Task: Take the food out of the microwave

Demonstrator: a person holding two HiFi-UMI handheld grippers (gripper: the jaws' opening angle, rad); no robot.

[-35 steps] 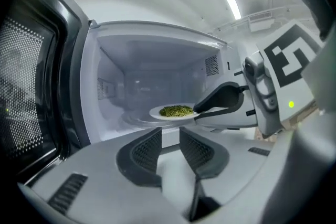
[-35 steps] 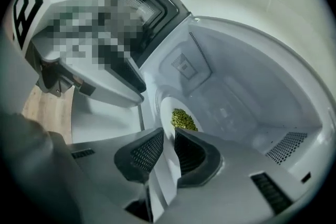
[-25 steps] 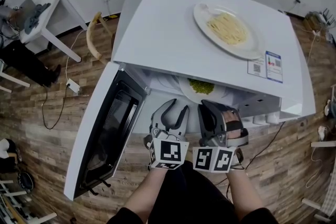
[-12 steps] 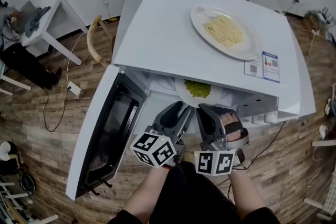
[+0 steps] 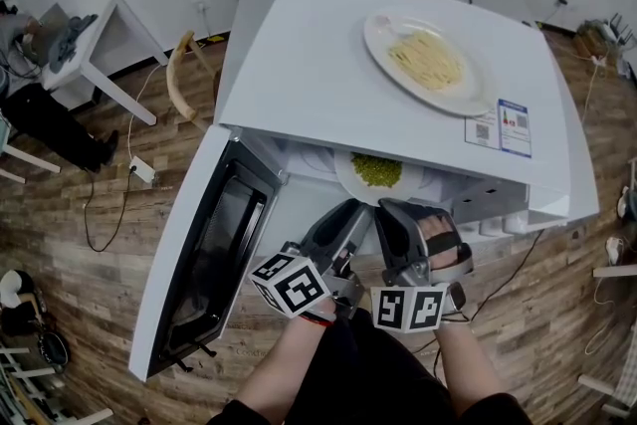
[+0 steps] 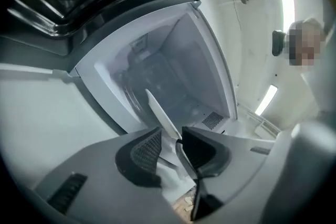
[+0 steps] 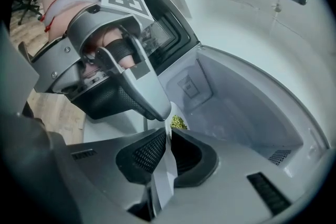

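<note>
A white plate (image 5: 348, 176) of green food (image 5: 376, 169) sits in the open microwave (image 5: 309, 85), near its front edge. My right gripper (image 5: 390, 210) is shut on the plate's near rim (image 7: 165, 165), seen edge-on between its pads, with the green food (image 7: 178, 122) just beyond. My left gripper (image 5: 348, 212) is beside it on the left, rolled onto its side. In the left gripper view the plate's rim (image 6: 160, 113) runs between the jaws of the left gripper (image 6: 170, 139). They are closing, and a gap still shows beside the left pad.
The microwave door (image 5: 204, 254) hangs open to the left of my arms. A plate of noodles (image 5: 430, 61) rests on top of the microwave. A white table (image 5: 100, 40) and a curved wooden piece (image 5: 177, 70) stand on the wood floor at far left.
My left gripper has rolled onto its side, its marker cube turning, with the plate's rim between its jaws. The right gripper and the plate have hardly moved.
</note>
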